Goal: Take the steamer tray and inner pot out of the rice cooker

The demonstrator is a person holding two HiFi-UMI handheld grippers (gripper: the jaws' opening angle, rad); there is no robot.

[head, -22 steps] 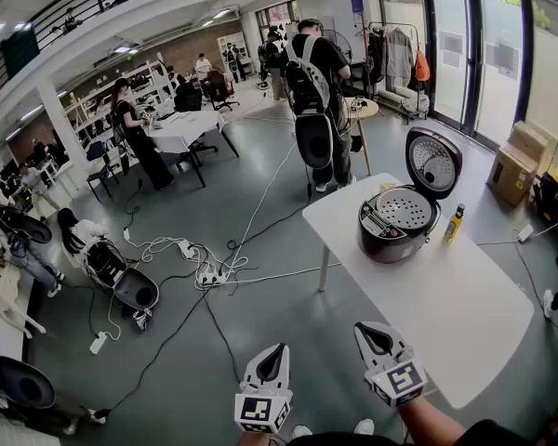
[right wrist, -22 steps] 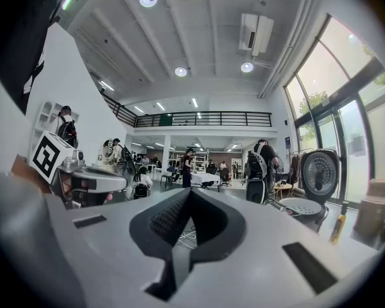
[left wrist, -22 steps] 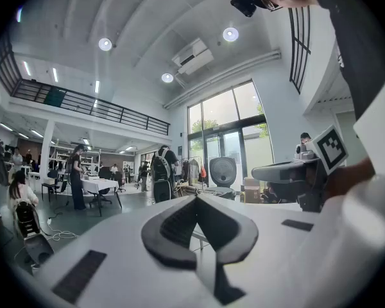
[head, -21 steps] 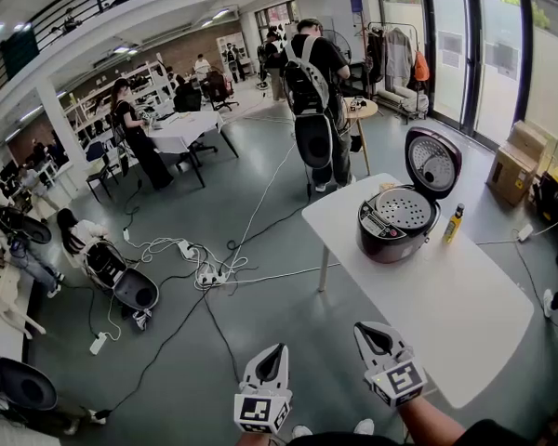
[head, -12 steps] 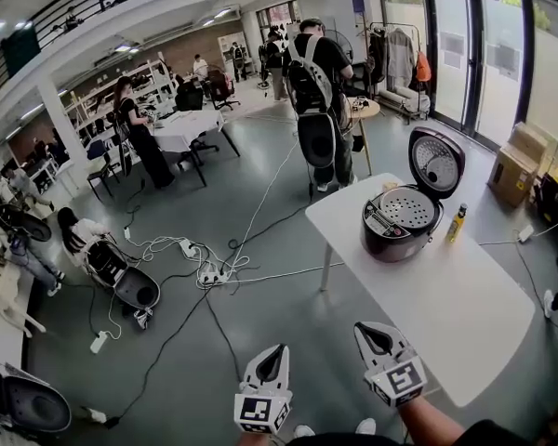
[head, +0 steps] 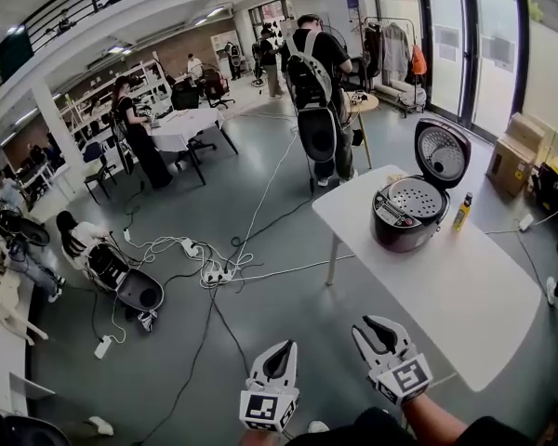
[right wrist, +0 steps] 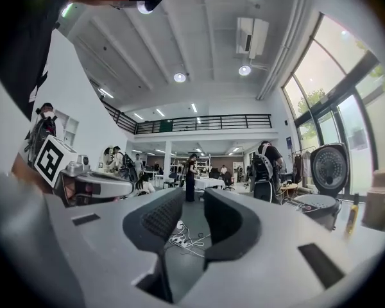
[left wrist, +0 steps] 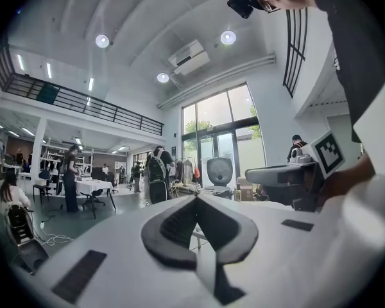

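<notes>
**While both grippers sit low in frame, the cooker stands open and untouched**

As counted in the head view: two grippers, one rice cooker, one table, one bottle.

Tongs:
- The left gripper (head: 281,348) is at lower centre. In its own view the jaws are pressed together at the tips, with nothing between them.
- The right gripper (head: 379,324) is just to the right of it. In its own view the jaws stand a little apart, with only floor cables (right wrist: 183,236) seen through the gap.
- Both are well apart from the cooker.

The rice cooker (head: 405,221) is right of centre, on the far end of the white table (head: 456,295).
- The body is dark and round.
- The lid (head: 444,153) is hinged up at the back, and its inner face is grey and dotted.
- One steamer tray (head: 416,196), pale and perforated, is seated in the mouth.
- The inner pot cannot be seen under it.
- One yellow bottle (head: 462,212) stands upright just right of the cooker.
</notes>
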